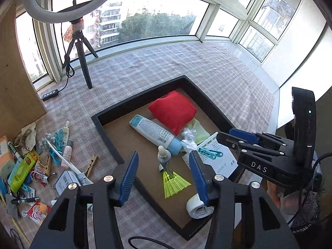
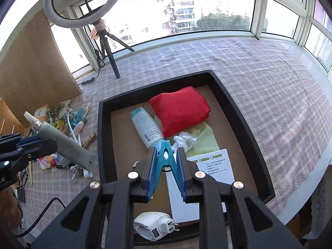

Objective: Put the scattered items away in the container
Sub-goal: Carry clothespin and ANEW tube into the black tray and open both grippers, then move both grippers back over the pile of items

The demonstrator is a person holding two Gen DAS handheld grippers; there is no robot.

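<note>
Clothespin (image 2: 166, 155) betw. right tongs (image 2: 166, 172), over tray (image 2: 244, 108).

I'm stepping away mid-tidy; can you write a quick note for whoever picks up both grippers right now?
Right gripper: shut on the blue clothespin, over the black tray; drop it in.
Left gripper: fingers apart and empty in its own view, though the right wrist view shows a grey tube at its tip; check.
Done: red cloth, lotion bottle, shuttlecock and white plug lie in the tray.
Left: the pile of small items beside the tray.
</note>
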